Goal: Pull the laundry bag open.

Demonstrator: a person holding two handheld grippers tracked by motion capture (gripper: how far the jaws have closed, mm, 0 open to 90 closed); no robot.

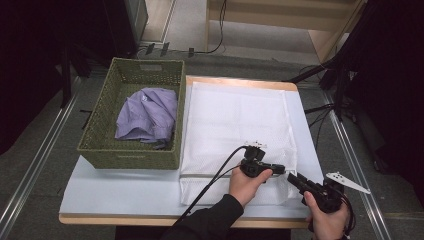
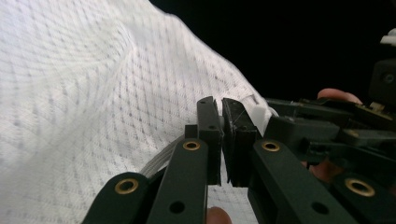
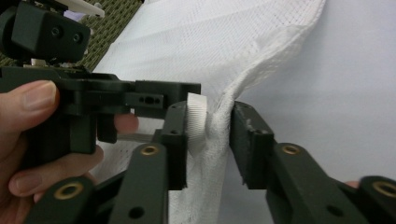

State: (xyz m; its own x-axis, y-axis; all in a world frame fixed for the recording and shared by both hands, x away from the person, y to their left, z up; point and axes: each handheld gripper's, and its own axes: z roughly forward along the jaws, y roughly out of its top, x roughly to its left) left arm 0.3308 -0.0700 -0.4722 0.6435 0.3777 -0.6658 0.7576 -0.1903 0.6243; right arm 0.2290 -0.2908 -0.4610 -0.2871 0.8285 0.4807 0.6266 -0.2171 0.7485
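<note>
A white mesh bag lies flat on the pale table. At the bag's near right corner my left gripper points to the right and is shut on the bag's edge; in the left gripper view its jaws meet with the mesh rising behind them. Just beside it is my right gripper, aimed at the same corner. In the right gripper view a bunched hem with a white tab hangs between its jaws, which stand a little apart and do not squeeze it. The left gripper sits close on the left there.
A woven green basket stands on the table's left half with a crumpled purple shirt inside. The table's near edge is close to both hands. Dark stands and cables surround the table on the floor at right.
</note>
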